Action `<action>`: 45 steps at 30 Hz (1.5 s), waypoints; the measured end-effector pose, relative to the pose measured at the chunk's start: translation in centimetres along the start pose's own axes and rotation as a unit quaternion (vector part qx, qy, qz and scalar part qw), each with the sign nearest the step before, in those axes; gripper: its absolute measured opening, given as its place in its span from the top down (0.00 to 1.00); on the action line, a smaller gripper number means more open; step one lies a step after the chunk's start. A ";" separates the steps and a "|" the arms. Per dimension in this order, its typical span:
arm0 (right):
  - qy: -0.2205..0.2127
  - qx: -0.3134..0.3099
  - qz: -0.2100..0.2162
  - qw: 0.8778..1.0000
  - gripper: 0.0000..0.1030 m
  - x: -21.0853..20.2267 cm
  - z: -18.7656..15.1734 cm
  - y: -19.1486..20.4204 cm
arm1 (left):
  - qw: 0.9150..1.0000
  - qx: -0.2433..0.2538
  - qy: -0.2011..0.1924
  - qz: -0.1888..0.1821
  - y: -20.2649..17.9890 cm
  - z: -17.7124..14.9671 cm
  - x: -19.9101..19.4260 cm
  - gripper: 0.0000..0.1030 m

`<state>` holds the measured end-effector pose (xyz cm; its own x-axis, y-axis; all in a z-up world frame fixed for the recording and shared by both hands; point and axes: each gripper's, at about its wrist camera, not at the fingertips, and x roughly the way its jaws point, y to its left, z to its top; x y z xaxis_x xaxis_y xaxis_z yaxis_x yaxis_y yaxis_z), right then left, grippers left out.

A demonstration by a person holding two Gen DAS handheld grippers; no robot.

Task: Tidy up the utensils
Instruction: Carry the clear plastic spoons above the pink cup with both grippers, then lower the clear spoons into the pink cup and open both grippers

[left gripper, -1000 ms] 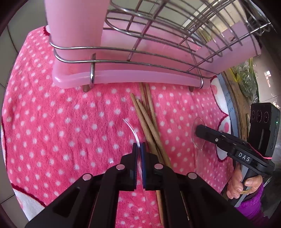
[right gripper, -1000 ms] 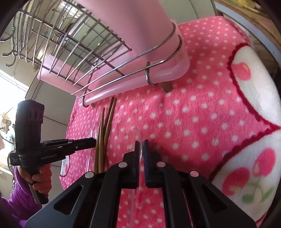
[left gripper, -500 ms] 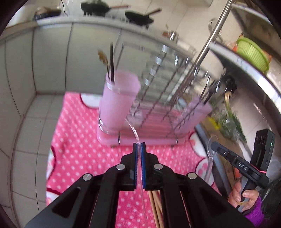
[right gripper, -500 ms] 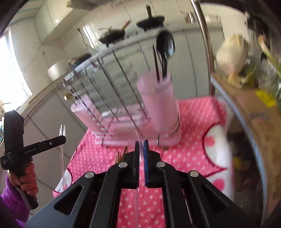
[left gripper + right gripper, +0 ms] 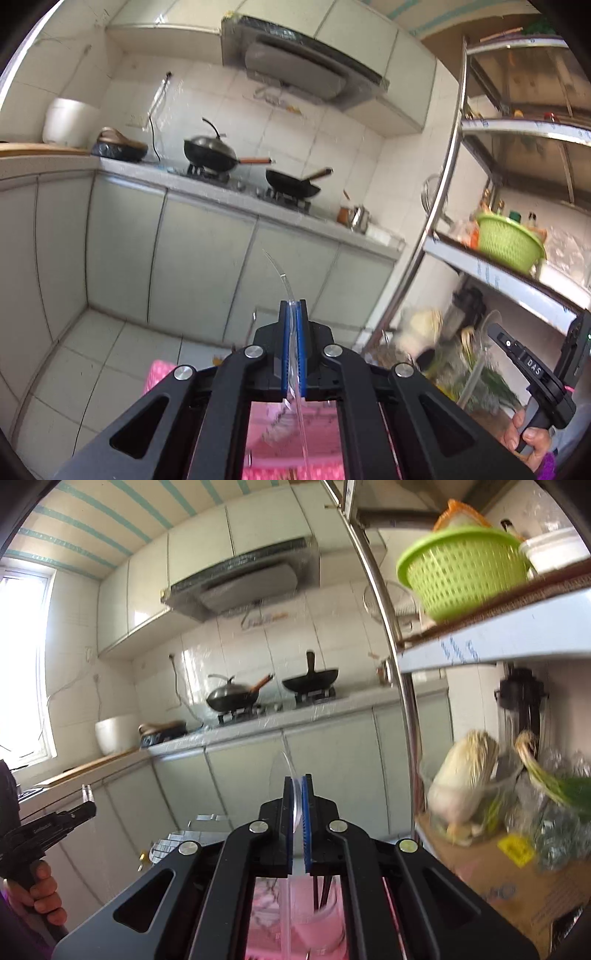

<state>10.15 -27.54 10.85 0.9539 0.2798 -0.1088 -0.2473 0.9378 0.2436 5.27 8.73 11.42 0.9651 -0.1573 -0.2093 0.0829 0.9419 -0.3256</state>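
My left gripper [image 5: 293, 308] is shut on a clear plastic utensil [image 5: 286, 284], held high and pointing at the kitchen wall. My right gripper [image 5: 297, 784] is shut on a clear plastic spoon [image 5: 282, 768], whose bowl sticks up past the fingertips. Below the right gripper, between its arms, the pink utensil cup [image 5: 321, 919] shows with dark utensil handles in it. The right gripper also shows in the left wrist view [image 5: 493, 328] at the right edge. The left gripper shows in the right wrist view [image 5: 86, 805] at the left edge. The pink dotted towel [image 5: 160, 373] peeks out below.
A metal shelf rack [image 5: 448, 177] stands to the right with a green basket [image 5: 465, 568] and vegetables [image 5: 461, 786] on it. A counter [image 5: 207, 192] with two black woks [image 5: 210, 149] runs along the far wall, grey cabinets beneath.
Both grippers have risen and tilted upward with their clear utensils. The view went from the towel and chopsticks, past the dish rack and pink cup, up to the kitchen wall.
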 end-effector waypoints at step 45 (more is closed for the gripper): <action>0.129 0.042 -0.026 0.990 0.95 4.9 -10.1 -2.3 | 0.995 -0.020 0.070 0.070 4.0 -9.5 6.4 0.97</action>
<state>13.65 -26.23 0.02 0.8875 0.2841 -0.3629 -0.1733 0.9353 0.3085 9.38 8.71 0.00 0.9225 -0.0678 -0.3799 -0.0625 0.9452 -0.3206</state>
